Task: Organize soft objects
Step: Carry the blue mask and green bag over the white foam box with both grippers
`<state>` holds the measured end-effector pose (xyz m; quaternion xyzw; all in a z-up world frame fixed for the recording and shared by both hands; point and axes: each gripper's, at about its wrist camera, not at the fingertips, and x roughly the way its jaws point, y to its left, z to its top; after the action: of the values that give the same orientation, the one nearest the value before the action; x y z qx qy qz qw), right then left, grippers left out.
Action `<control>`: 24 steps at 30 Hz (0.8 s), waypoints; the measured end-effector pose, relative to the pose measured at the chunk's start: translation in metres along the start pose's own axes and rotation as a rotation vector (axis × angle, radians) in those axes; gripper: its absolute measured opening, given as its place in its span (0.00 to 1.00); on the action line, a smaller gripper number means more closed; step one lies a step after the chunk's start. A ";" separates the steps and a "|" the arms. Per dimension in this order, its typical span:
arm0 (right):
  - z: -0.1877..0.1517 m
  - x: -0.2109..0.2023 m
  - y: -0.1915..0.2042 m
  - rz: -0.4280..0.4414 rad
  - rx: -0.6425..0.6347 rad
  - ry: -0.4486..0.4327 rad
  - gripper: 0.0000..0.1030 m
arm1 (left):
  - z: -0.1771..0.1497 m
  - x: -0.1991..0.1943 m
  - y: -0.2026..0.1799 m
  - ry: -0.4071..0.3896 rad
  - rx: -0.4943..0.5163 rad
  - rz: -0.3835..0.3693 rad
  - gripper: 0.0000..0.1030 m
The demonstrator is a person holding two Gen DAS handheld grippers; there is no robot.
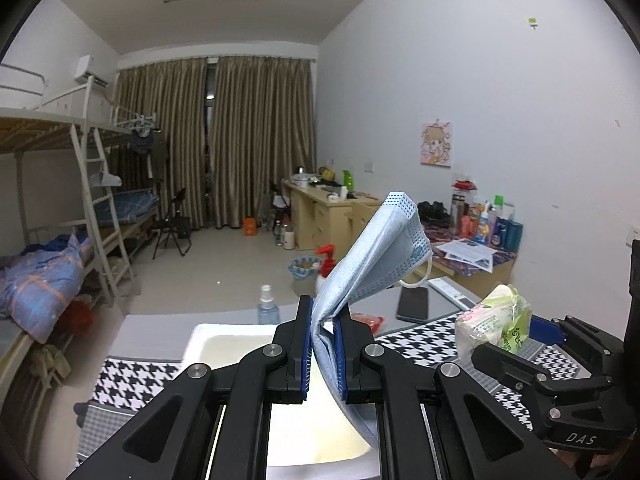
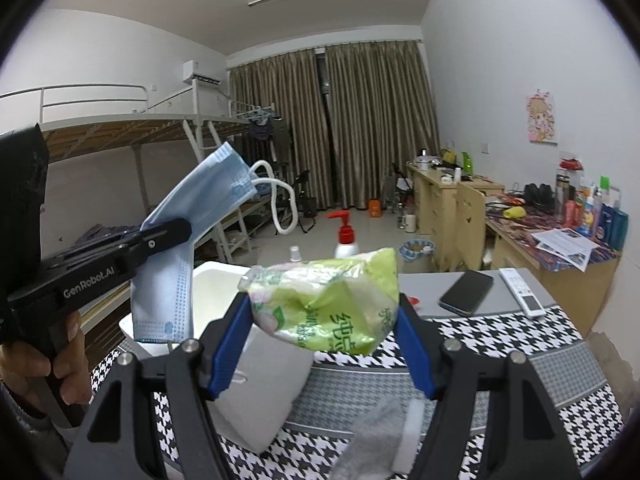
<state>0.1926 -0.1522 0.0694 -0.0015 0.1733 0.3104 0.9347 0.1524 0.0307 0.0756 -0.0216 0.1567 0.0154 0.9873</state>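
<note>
My left gripper is shut on a light blue face mask, held up above a white bin. The mask and the left gripper also show at the left of the right wrist view, above the bin. My right gripper is shut on a green tissue pack, lifted above the table. That pack shows at the right of the left wrist view.
The table has a houndstooth cloth. On it lie a grey pillow, a grey sock, a black phone, a white remote and a red-pump bottle. A small spray bottle stands behind the bin.
</note>
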 end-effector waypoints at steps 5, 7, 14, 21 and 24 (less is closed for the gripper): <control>0.003 0.010 0.009 0.024 -0.009 0.004 0.72 | -0.002 -0.001 0.012 -0.002 -0.010 0.026 0.10; 0.003 0.014 0.012 0.032 -0.012 0.008 0.72 | -0.002 0.000 0.016 0.003 -0.015 0.033 0.10; 0.004 0.022 0.026 0.053 -0.029 0.014 0.72 | -0.007 0.004 0.025 0.027 -0.022 0.055 0.10; 0.004 0.034 0.034 0.061 -0.041 0.032 0.72 | -0.011 0.013 0.034 0.069 -0.024 0.071 0.11; 0.004 0.039 0.035 0.064 -0.043 0.038 0.72 | -0.015 0.020 0.038 0.100 -0.022 0.073 0.14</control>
<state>0.2029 -0.1011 0.0645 -0.0221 0.1844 0.3437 0.9205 0.1658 0.0687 0.0537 -0.0276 0.2063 0.0523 0.9767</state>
